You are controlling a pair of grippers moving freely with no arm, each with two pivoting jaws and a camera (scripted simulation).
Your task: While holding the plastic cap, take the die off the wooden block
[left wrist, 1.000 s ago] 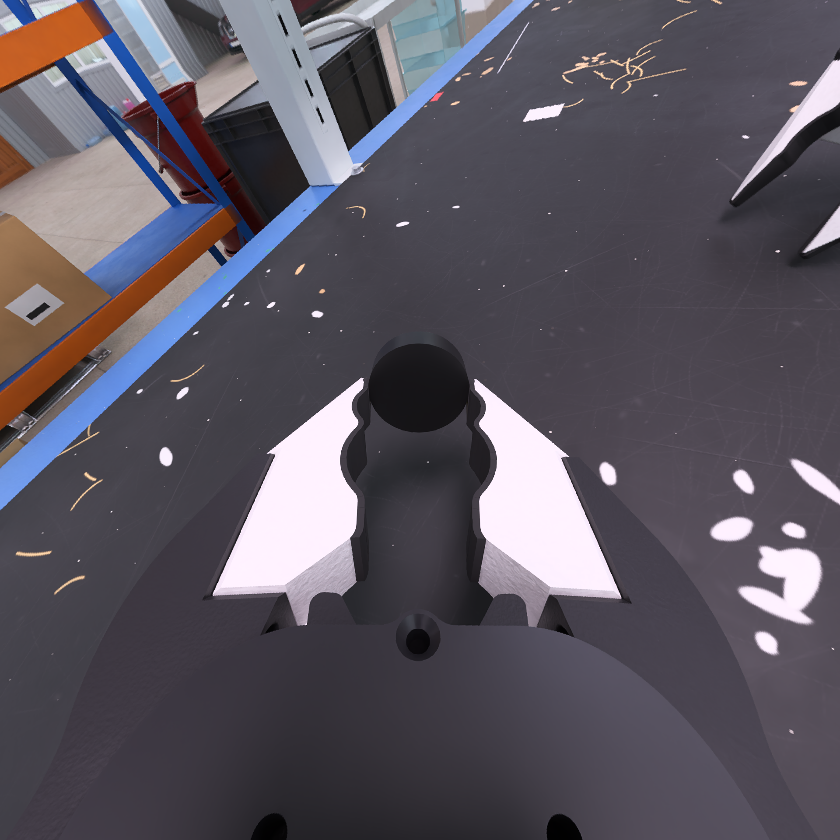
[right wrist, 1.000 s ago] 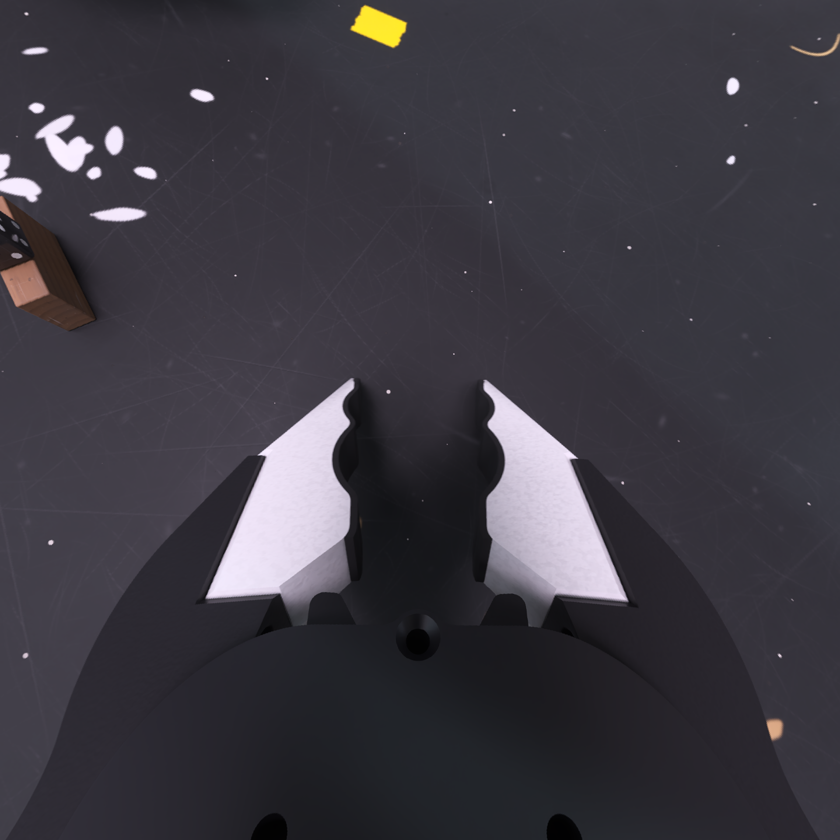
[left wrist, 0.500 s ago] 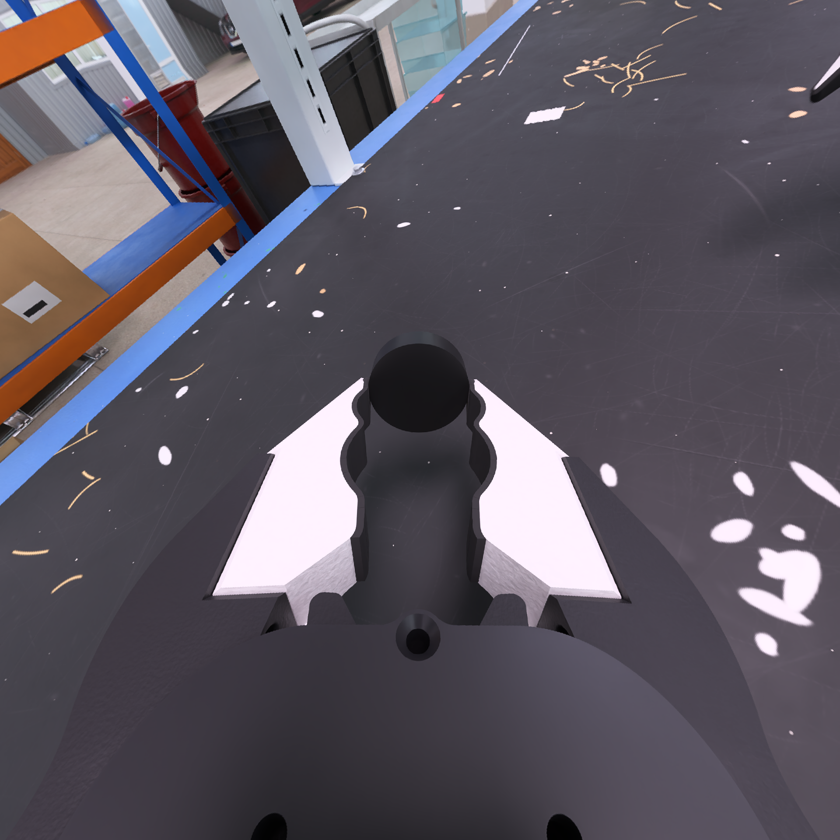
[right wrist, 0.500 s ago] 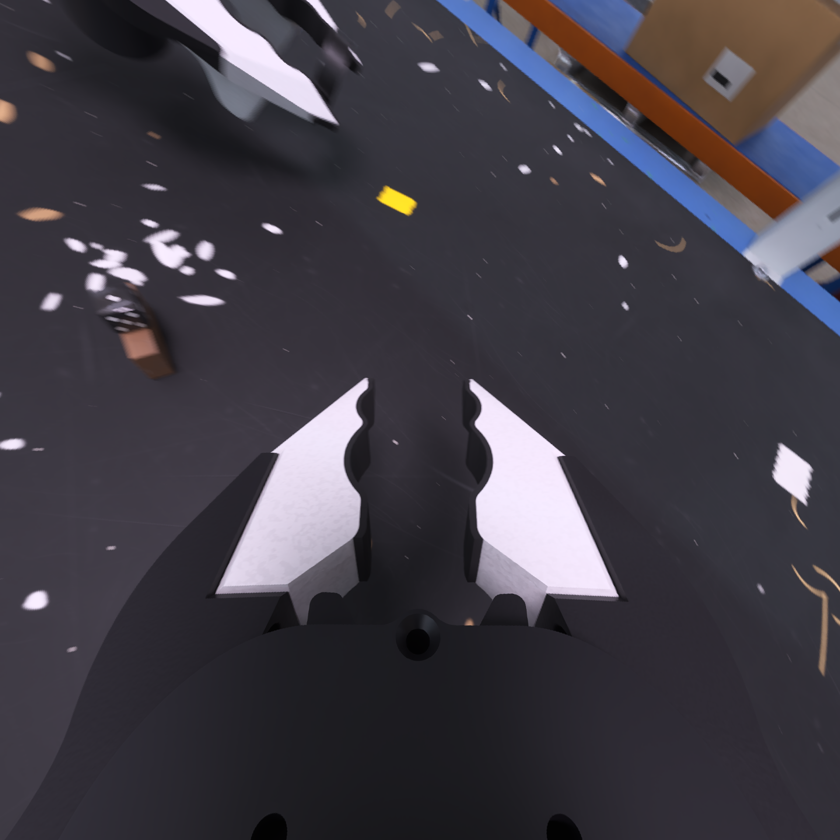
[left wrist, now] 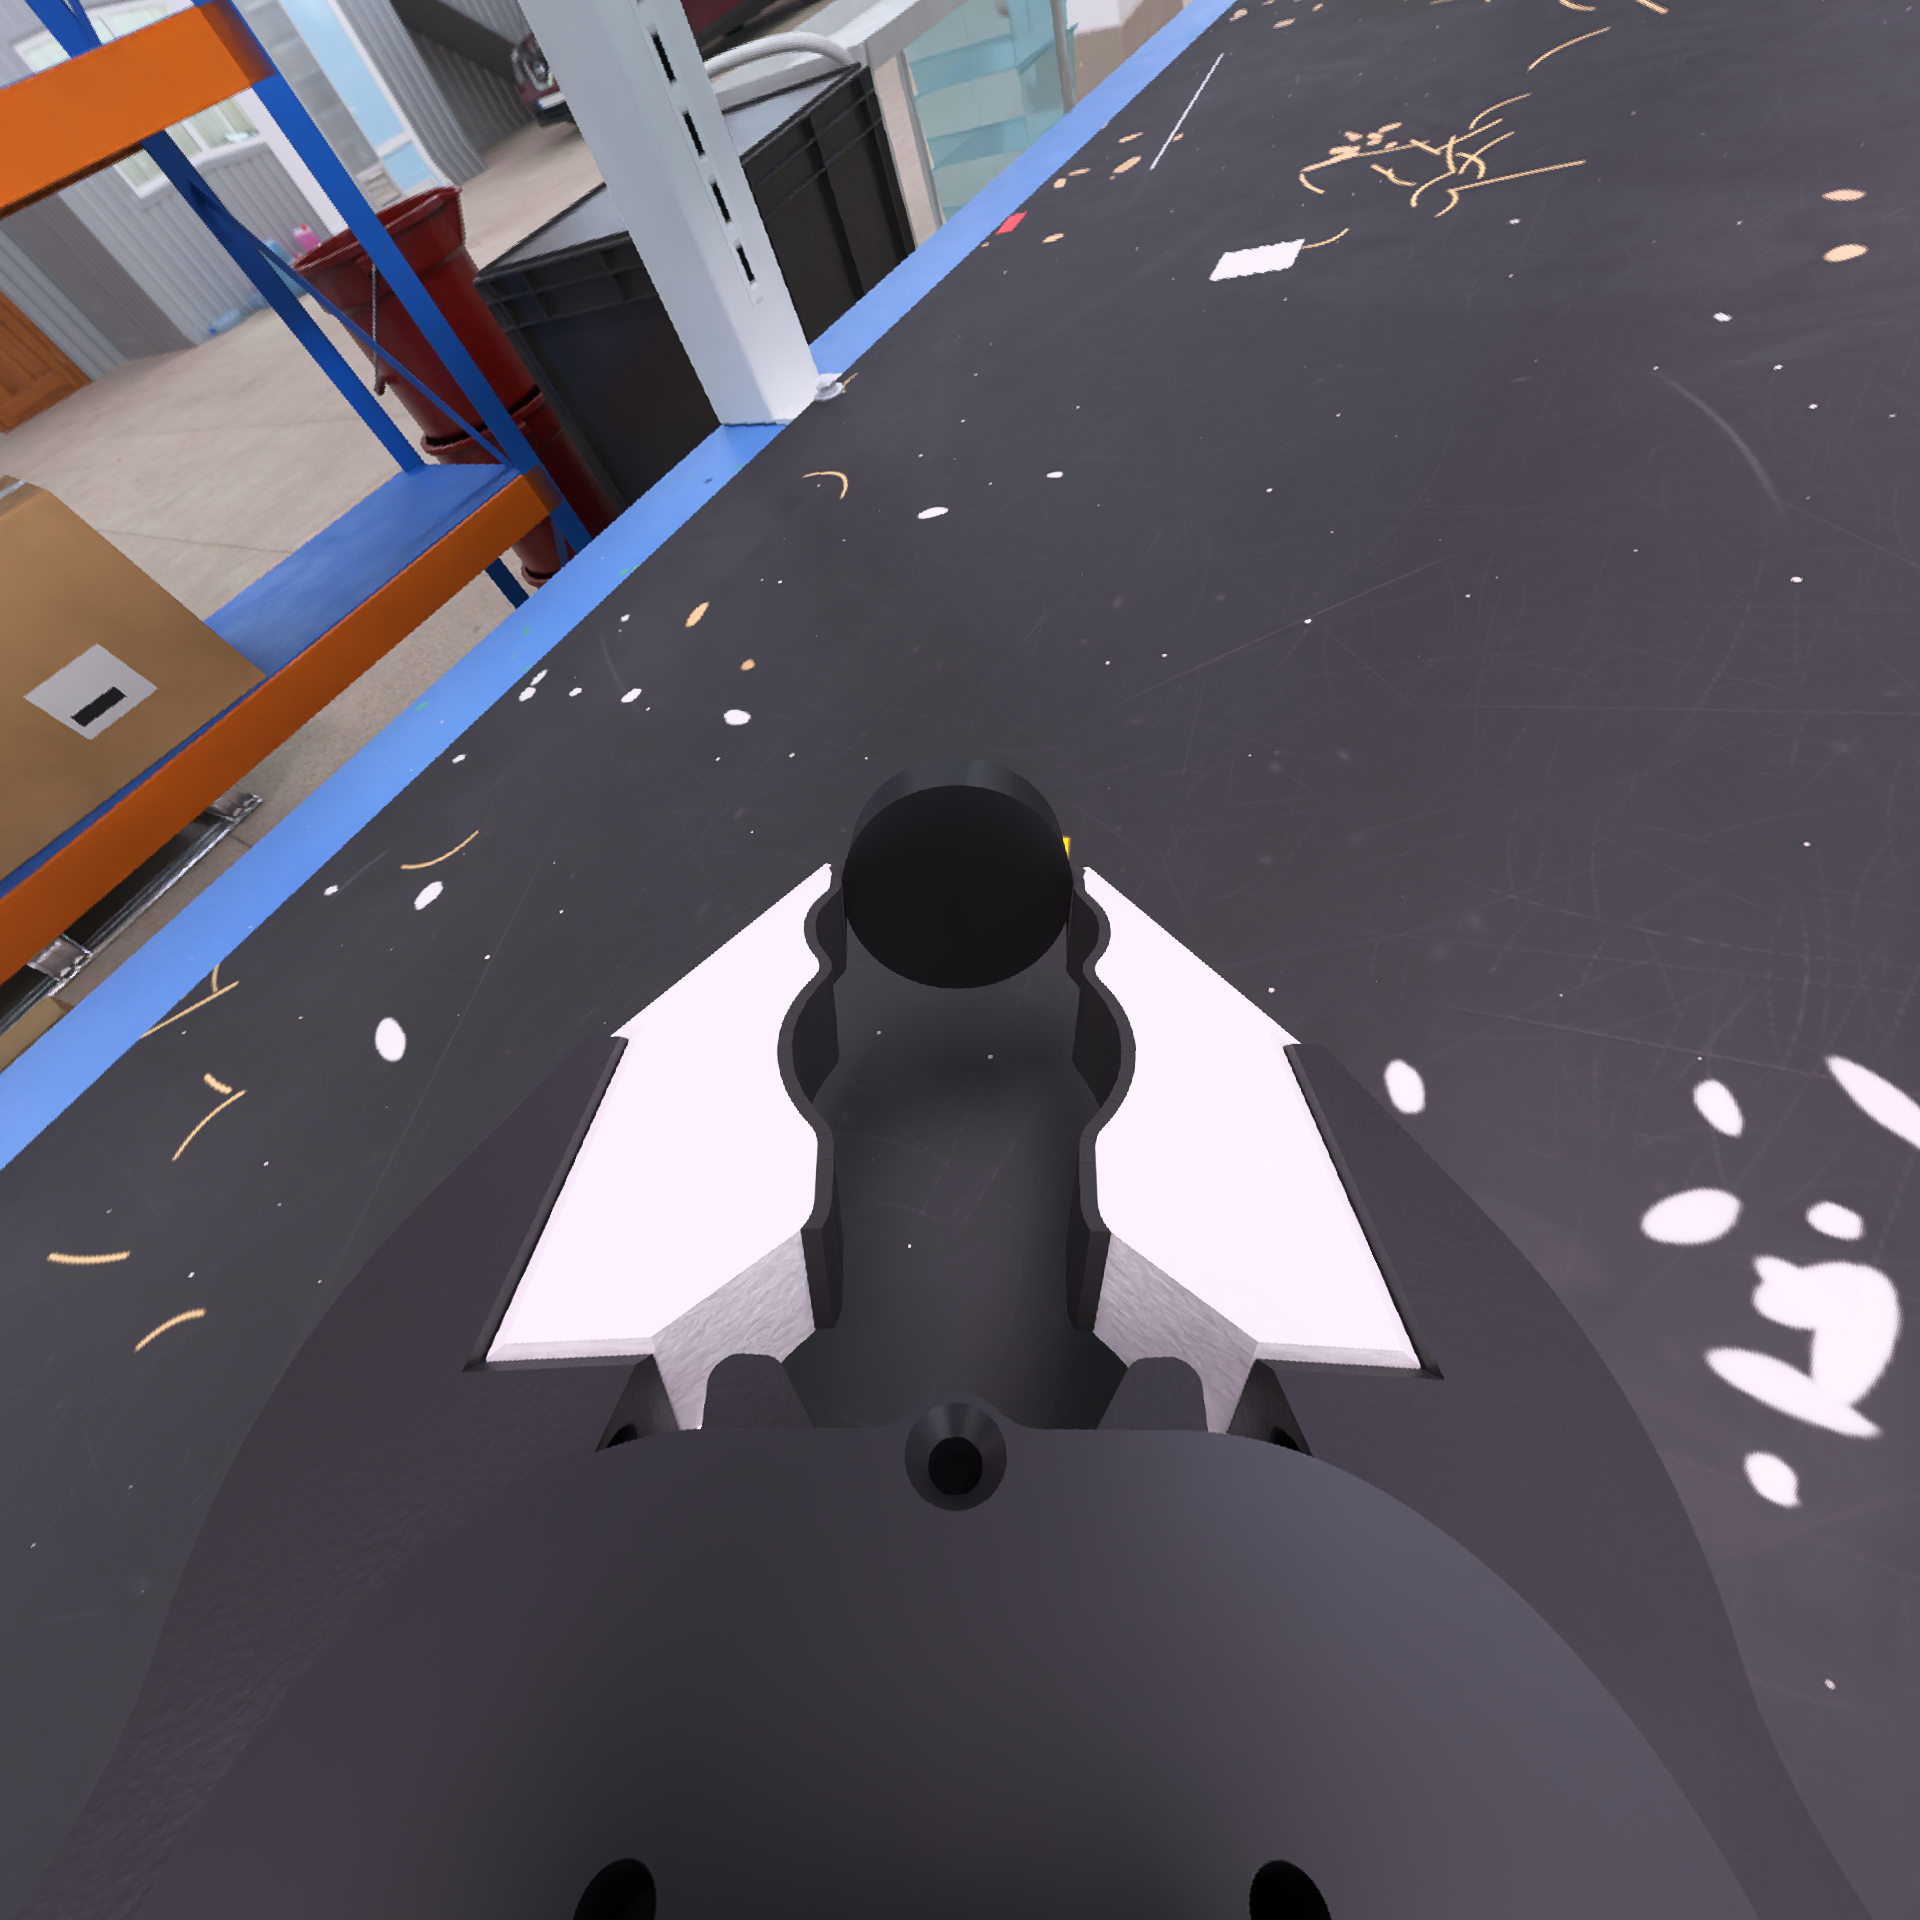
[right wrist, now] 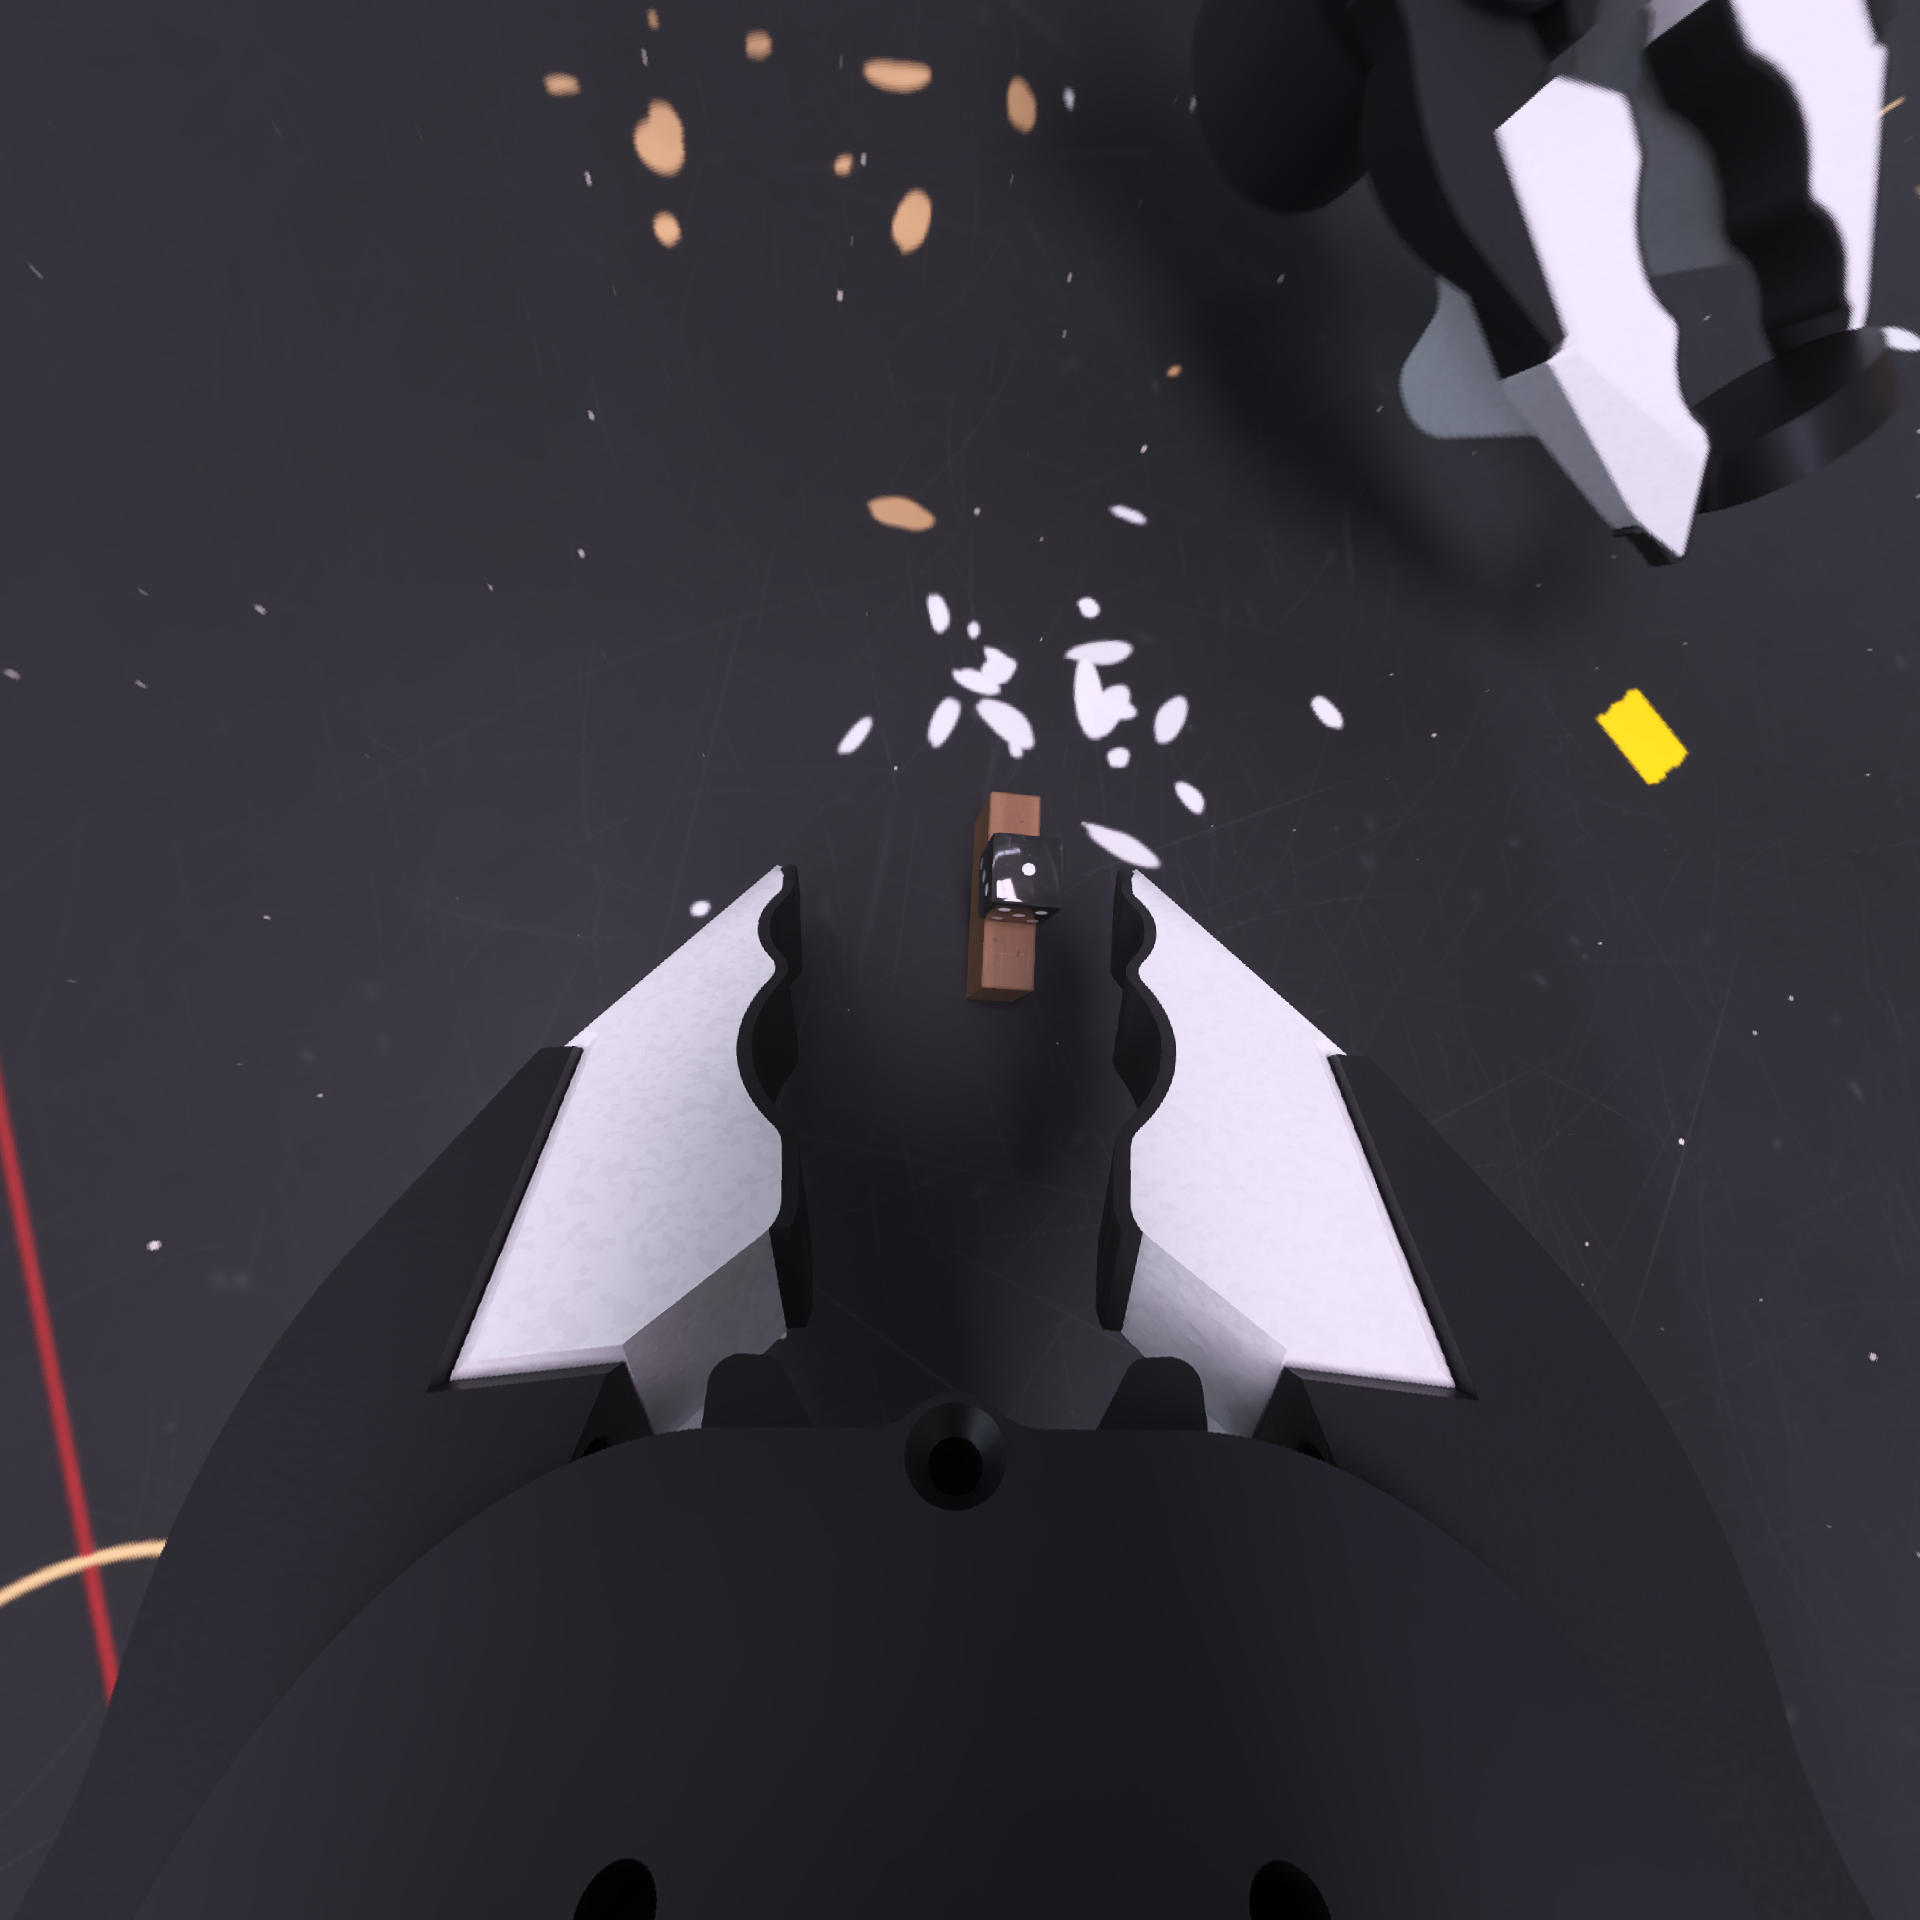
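Note:
My left gripper [left wrist: 956,883] is shut on a round black plastic cap [left wrist: 954,883] held between its fingertips above the dark table. The same gripper with the cap [right wrist: 1787,426] shows at the upper right of the right wrist view. My right gripper [right wrist: 956,894] is open and empty, high above the table and looking down. A small black die with white pips [right wrist: 1020,871] sits on a narrow wooden block [right wrist: 1004,956] lying on the table. Die and block appear in the gap between my right fingertips, well below them.
The dark table [left wrist: 1455,675] has white and tan paint flecks, a yellow tag [right wrist: 1642,736] and a white tag [left wrist: 1255,260]. Its blue edge [left wrist: 520,675] runs at the left, with orange-blue shelving [left wrist: 260,644], a cardboard box [left wrist: 83,675] and a white post [left wrist: 686,208] beyond.
My right gripper has swung round, so the die and block moved from the left of its view to between its fingertips, and its jaws opened wider. The left gripper and cap stayed still.

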